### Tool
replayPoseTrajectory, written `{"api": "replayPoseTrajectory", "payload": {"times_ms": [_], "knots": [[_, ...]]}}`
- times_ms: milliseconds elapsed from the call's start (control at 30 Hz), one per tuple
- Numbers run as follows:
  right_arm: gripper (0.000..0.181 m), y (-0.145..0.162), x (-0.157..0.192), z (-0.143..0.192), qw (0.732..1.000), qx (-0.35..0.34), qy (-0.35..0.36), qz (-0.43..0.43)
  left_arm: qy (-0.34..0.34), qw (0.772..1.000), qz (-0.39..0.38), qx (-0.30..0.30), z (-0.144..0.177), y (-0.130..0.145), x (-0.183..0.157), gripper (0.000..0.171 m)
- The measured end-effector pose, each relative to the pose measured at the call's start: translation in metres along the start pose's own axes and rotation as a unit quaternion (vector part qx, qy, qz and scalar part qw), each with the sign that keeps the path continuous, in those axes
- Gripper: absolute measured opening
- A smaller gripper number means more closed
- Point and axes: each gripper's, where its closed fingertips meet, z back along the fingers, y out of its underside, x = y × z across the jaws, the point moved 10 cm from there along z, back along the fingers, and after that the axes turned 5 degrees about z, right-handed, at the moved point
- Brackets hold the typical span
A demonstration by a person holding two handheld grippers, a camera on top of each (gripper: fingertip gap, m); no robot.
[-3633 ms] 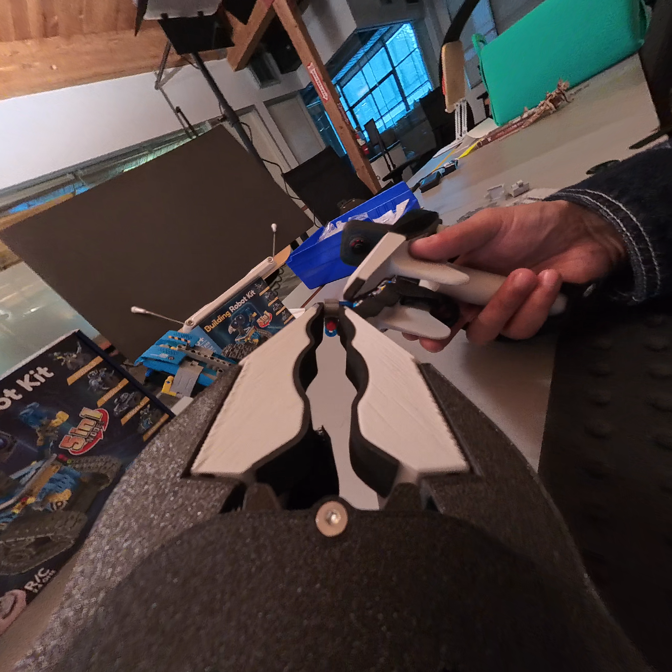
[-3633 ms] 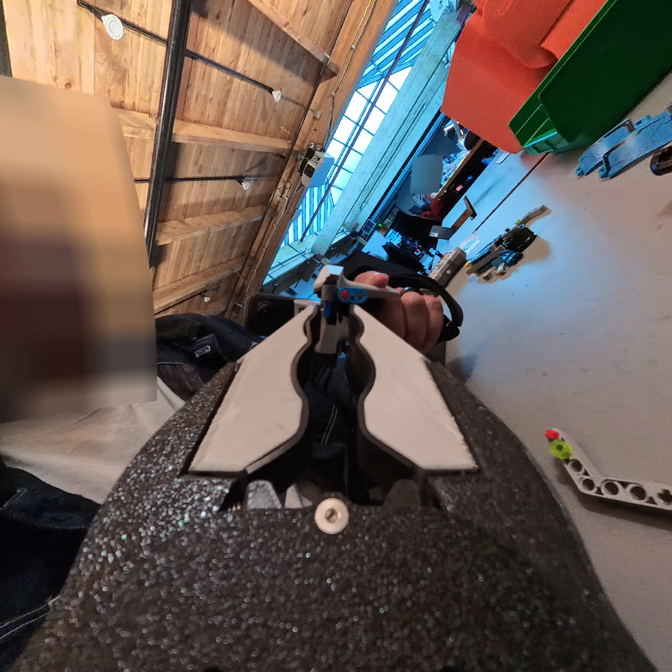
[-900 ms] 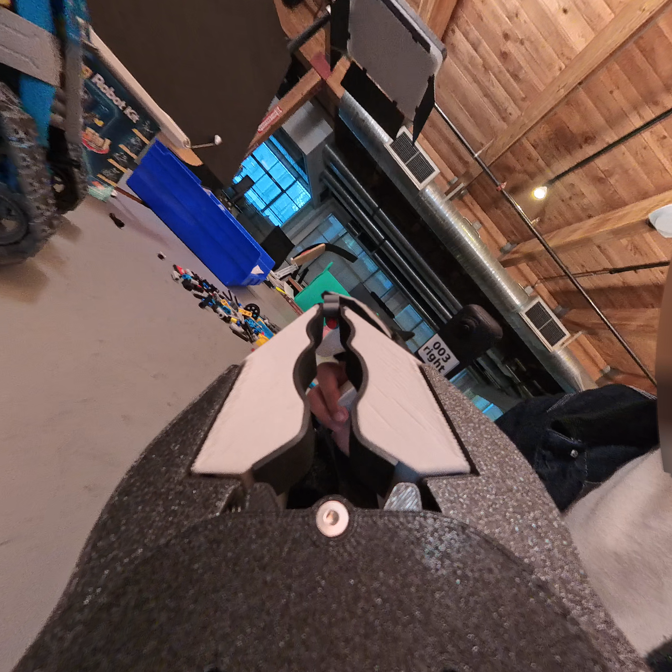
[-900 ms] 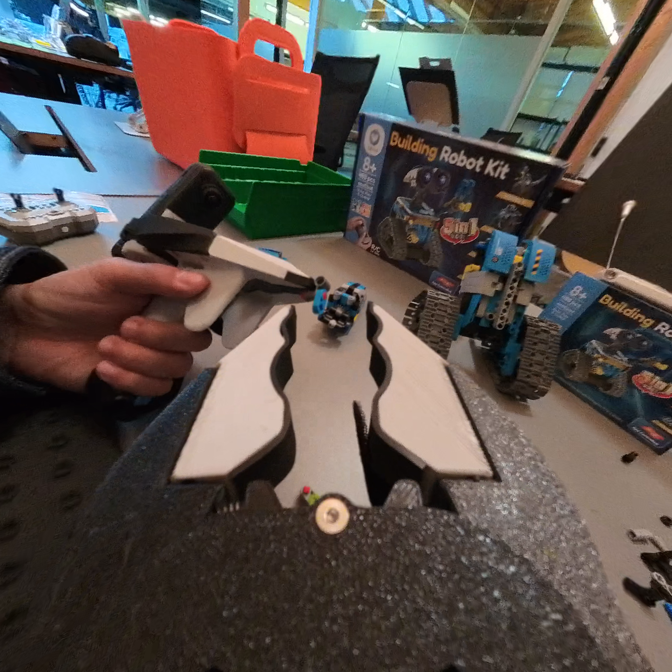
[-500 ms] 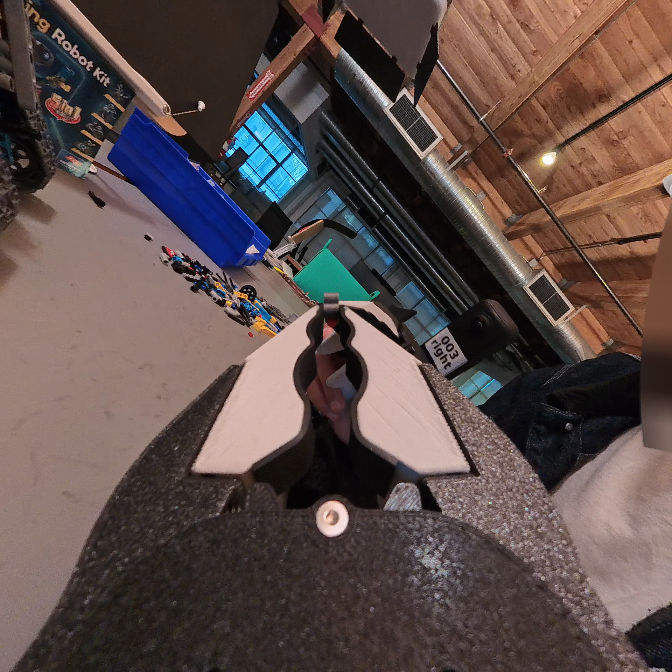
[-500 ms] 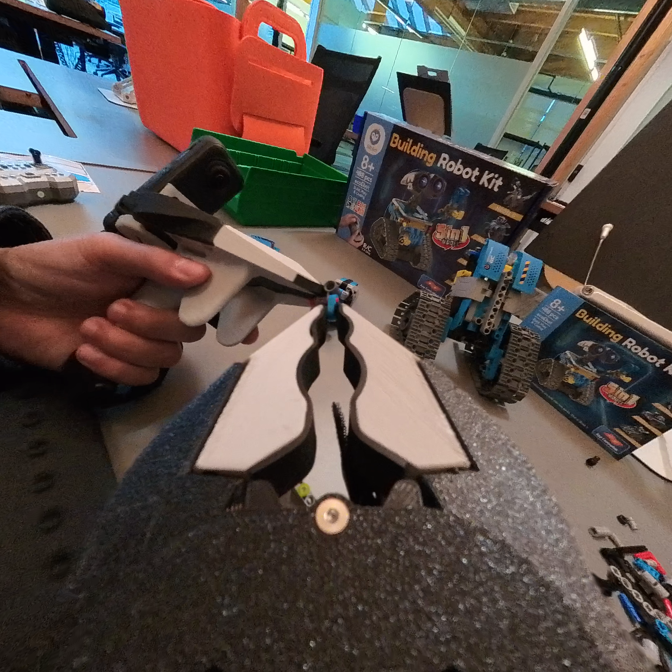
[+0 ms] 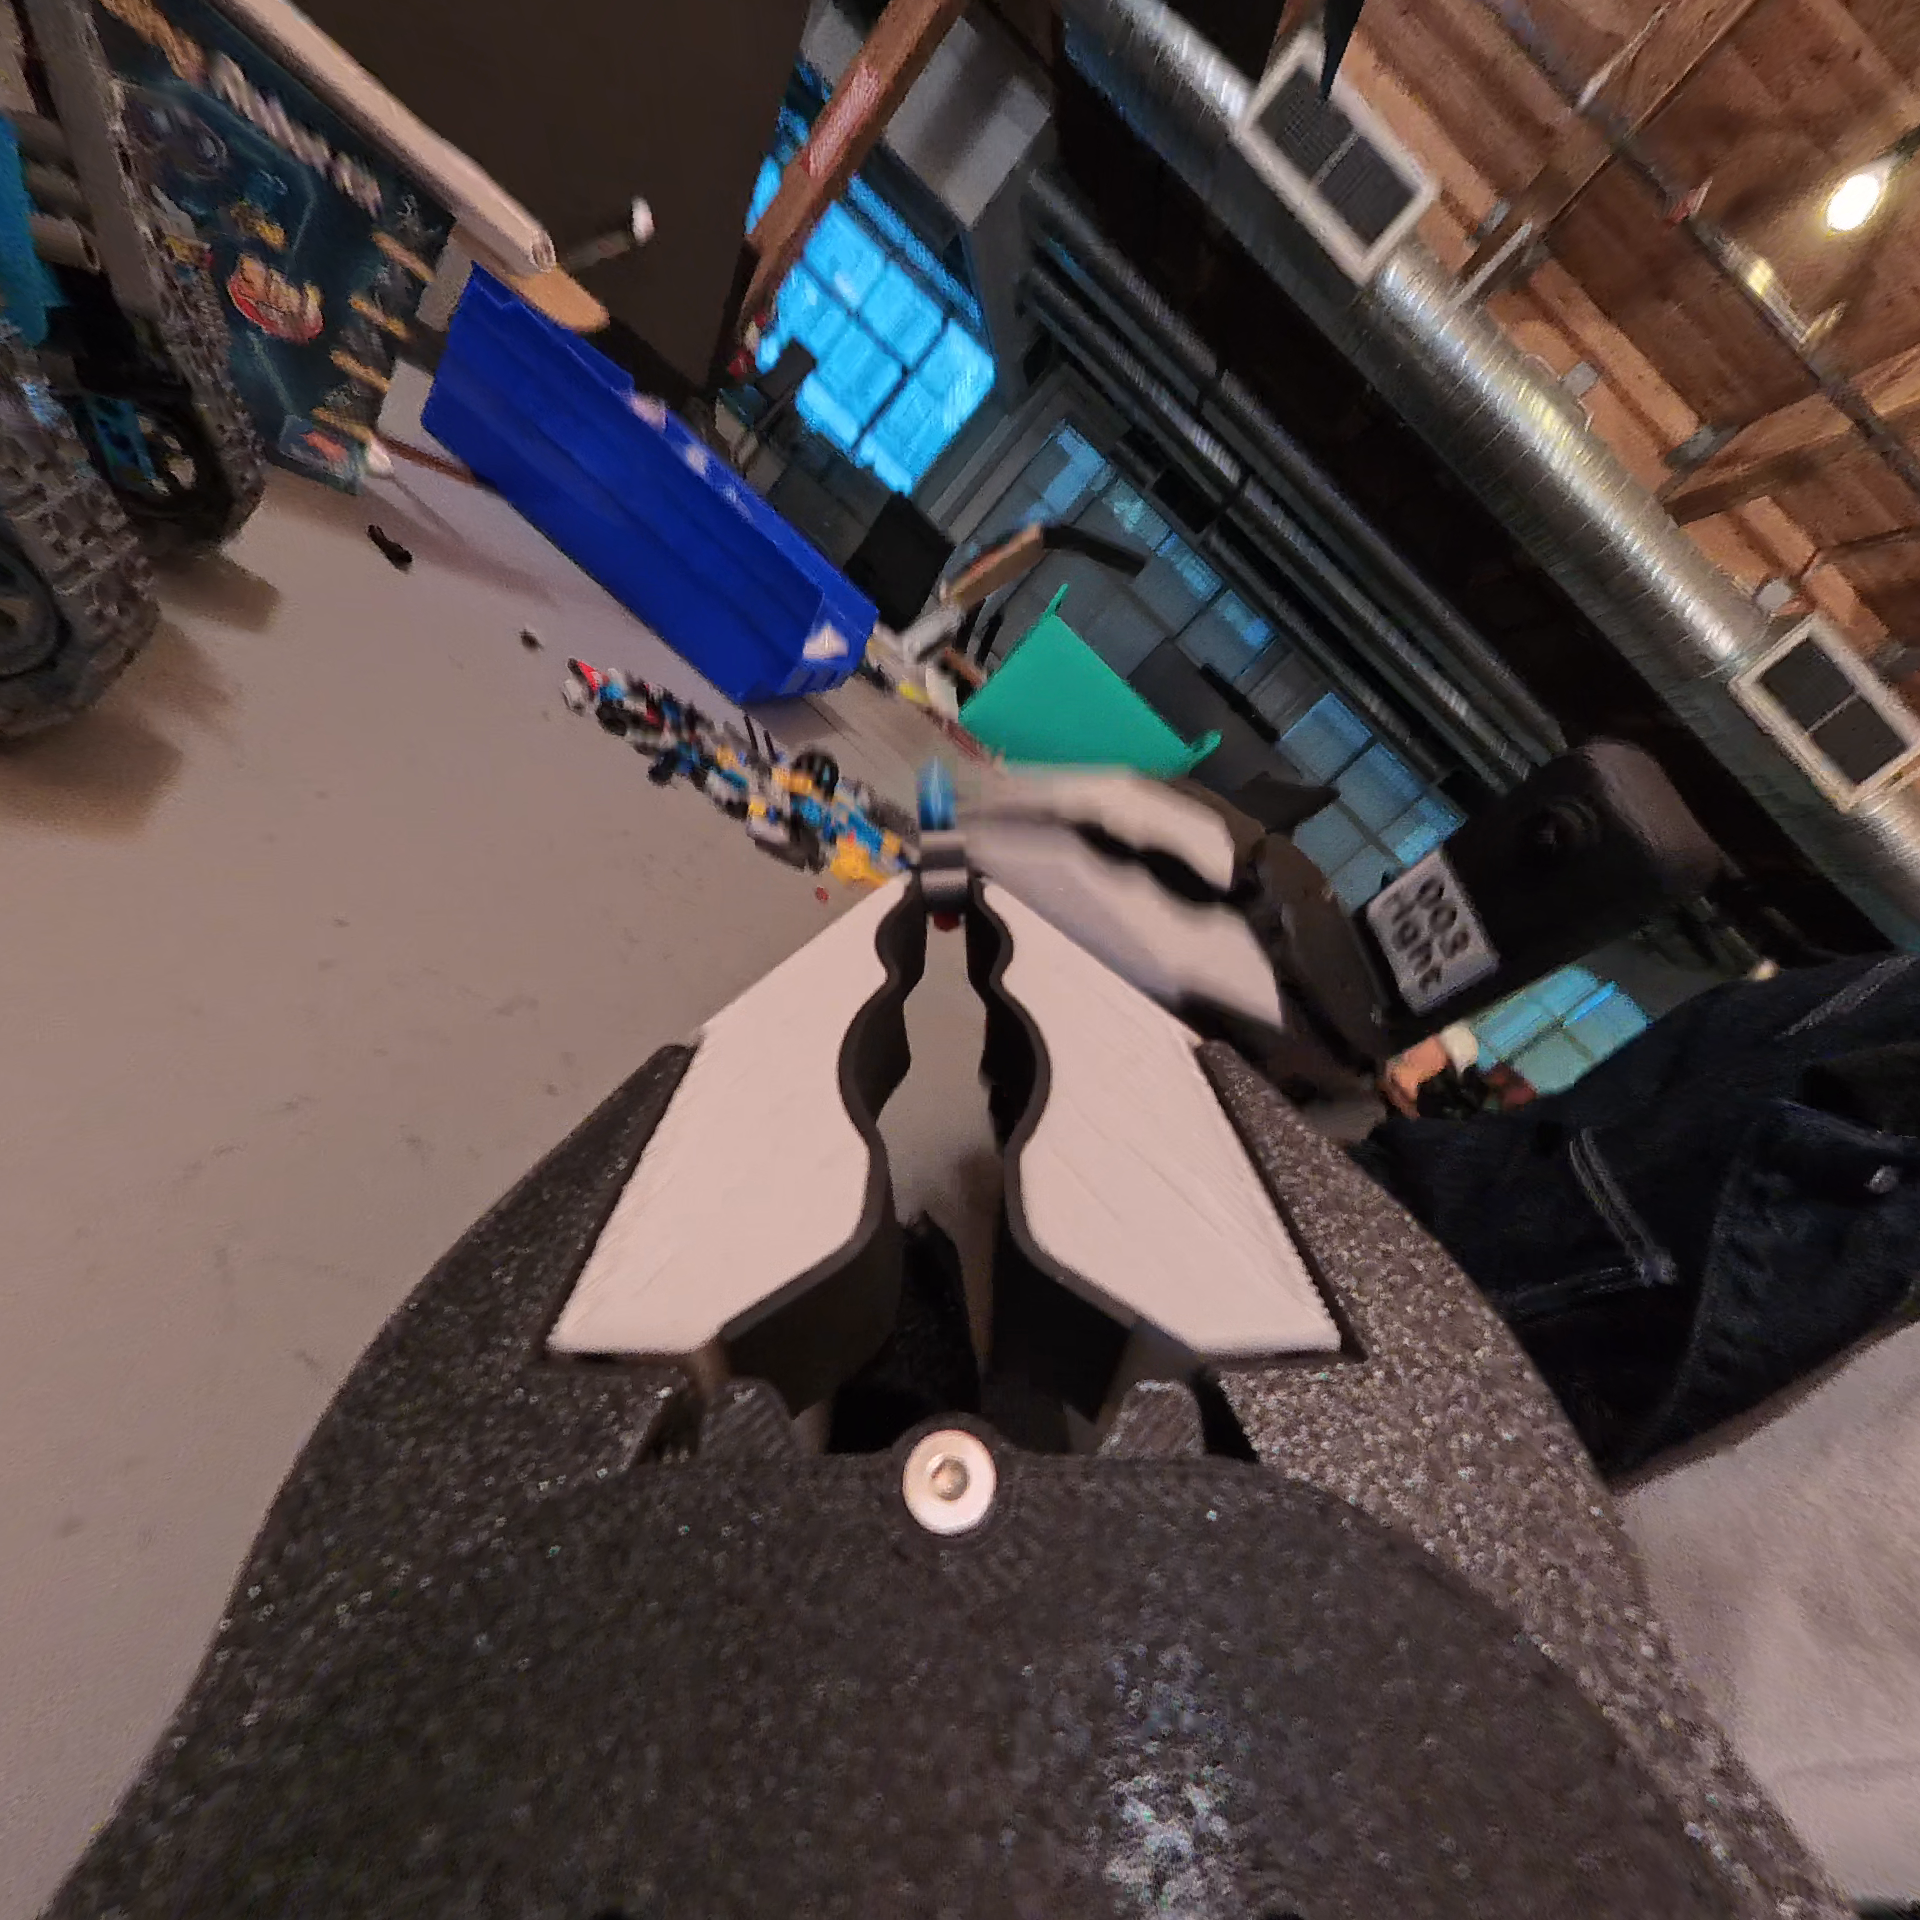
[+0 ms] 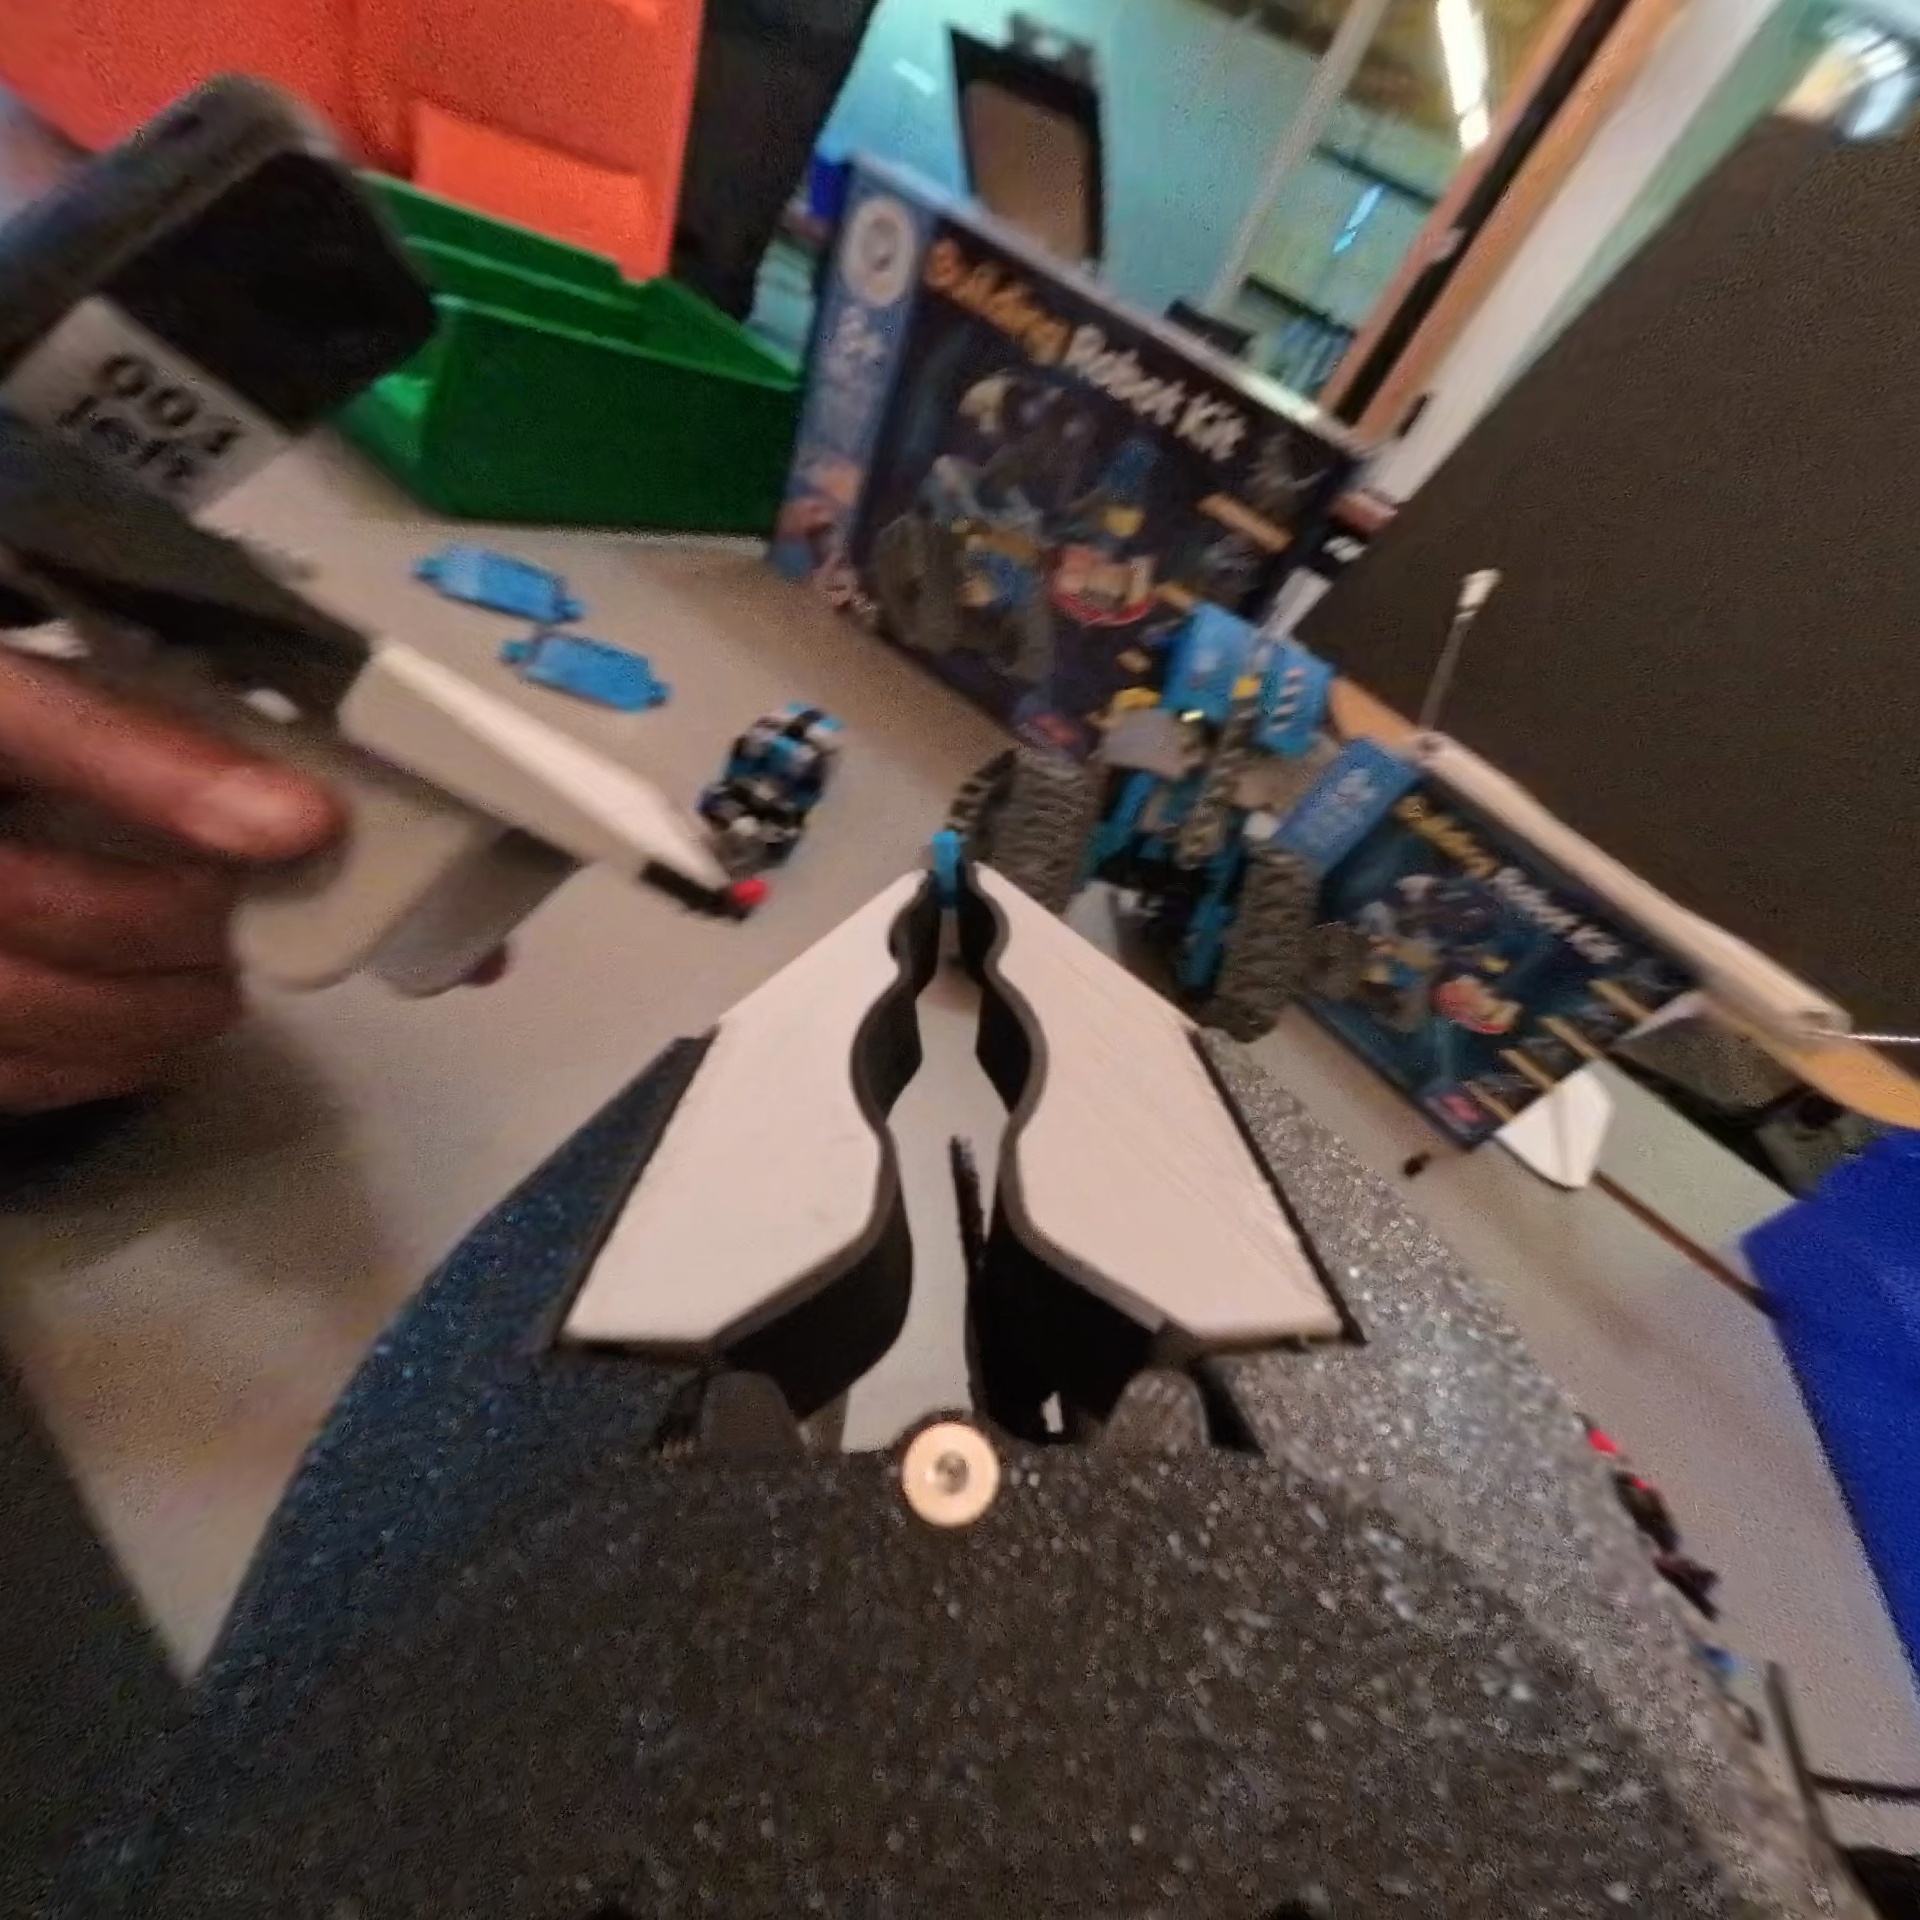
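My left gripper [image 7: 943,906] is shut on a small grey piece with a red pin [image 7: 941,881]. It also shows in the right wrist view [image 8: 707,883], held by a hand [image 8: 94,894], with the red pin [image 8: 746,891] at its tip. My right gripper [image 8: 945,899] is shut on a small blue piece [image 8: 945,857]. In the left wrist view the right gripper [image 7: 971,826] reaches in from the right, its blue piece [image 7: 935,792] just above my left tips. A small blue-and-black assembly [image 8: 774,779] sits on the table beyond. Both views are motion-blurred.
A blue tracked robot model [image 8: 1195,831] stands before two kit boxes [image 8: 1039,468]. A green bin [image 8: 582,416], an orange felt bag [image 8: 436,94] and two flat blue parts [image 8: 582,665] lie far left. A blue bin [image 7: 623,499] and loose parts [image 7: 748,769] lie to the right.
The right gripper went from open to shut on the blue piece. The two grippers' tips, together half a second ago, have drawn slightly apart. Both cameras have swung.
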Motion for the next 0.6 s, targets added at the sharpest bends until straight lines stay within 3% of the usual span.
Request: {"api": "replayPoseTrajectory", "payload": {"times_ms": [33,100,233,367,500,600], "knots": [[0.001,0.006,-0.027,0.005,0.998,0.0,0.043,-0.035,-0.001,1.0,-0.002,0.011,0.0,0.002,-0.001,0.005],[0.001,0.028,-0.074,0.011,0.991,0.007,0.055,-0.119,0.004,1.0,-0.017,0.004,0.0,0.001,-0.004,0.005],[0.002,0.041,-0.072,0.007,0.989,0.015,-0.038,-0.14,0.028,1.0,-0.002,0.005,-0.001,0.001,-0.004,0.006],[0.002,0.076,-0.103,0.009,0.981,0.143,-0.024,-0.133,0.057,0.998,-0.004,0.011,-0.002,0.003,-0.009,0.006],[0.002,0.136,-0.169,0.047,0.947,0.249,0.059,-0.191,0.046,0.999,0.025,0.008,-0.003,0.002,-0.002,0.006],[0.002,0.155,-0.189,0.066,0.932,0.303,0.097,-0.174,0.018,1.0,0.021,-0.011,0.001,-0.001,0.002,0.006]]}}
